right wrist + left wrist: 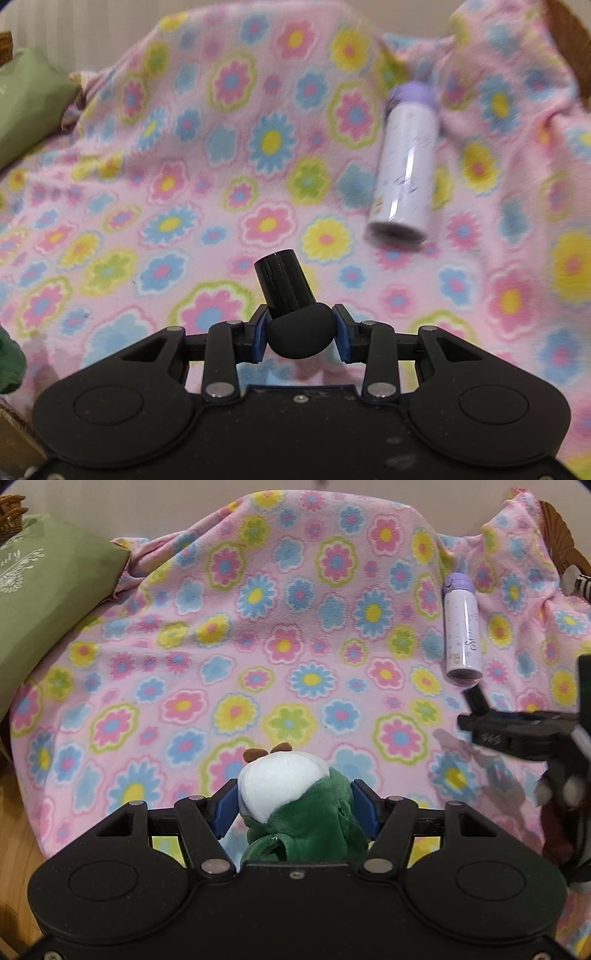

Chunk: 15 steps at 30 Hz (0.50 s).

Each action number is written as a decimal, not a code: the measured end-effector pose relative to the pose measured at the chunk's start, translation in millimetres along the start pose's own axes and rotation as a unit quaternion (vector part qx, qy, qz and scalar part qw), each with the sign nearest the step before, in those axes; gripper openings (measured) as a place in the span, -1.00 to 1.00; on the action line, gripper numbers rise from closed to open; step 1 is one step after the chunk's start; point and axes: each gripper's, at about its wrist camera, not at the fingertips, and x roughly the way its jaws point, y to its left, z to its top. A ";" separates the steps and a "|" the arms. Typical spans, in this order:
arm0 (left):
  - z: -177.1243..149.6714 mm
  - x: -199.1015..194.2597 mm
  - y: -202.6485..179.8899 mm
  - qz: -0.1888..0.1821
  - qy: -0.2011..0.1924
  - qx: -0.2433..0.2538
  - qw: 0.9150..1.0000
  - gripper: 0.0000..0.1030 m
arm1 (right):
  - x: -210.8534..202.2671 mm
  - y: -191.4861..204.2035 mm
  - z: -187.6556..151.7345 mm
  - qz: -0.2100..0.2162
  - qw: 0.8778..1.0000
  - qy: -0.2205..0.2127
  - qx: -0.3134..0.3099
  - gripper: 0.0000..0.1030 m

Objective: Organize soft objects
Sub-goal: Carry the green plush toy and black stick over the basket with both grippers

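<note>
In the left wrist view my left gripper (295, 806) is shut on a green and white plush toy (284, 779) with small brown tips, held above the pink flowered fleece blanket (258, 627). My right gripper (301, 332) is shut on a black object (284, 284): its rounded foam end sits between the blue pads and a glossy cylinder sticks out forward. That right gripper (484, 725) also shows at the right edge of the left wrist view, over the blanket. A bit of the green plush (9, 362) shows at the left edge of the right wrist view.
A lavender and white bottle (463, 627) (406, 166) lies on the blanket at the right. A green cushion (44, 602) (29, 110) rests at the left. Wicker furniture (561, 535) stands at the back right, and wooden floor (18, 812) shows at lower left.
</note>
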 end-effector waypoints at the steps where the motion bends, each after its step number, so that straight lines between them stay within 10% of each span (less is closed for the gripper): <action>1: -2.3 -3.7 0.0 0.000 -0.002 -0.001 1.000 0.17 | -8.9 -3.0 1.6 -0.002 1.000 -0.004 0.004 -0.32; 15: -34.4 -54.1 -4.9 -0.006 -0.028 -0.007 1.000 0.17 | -139.2 2.7 -29.0 0.084 0.993 -0.051 0.071 -0.31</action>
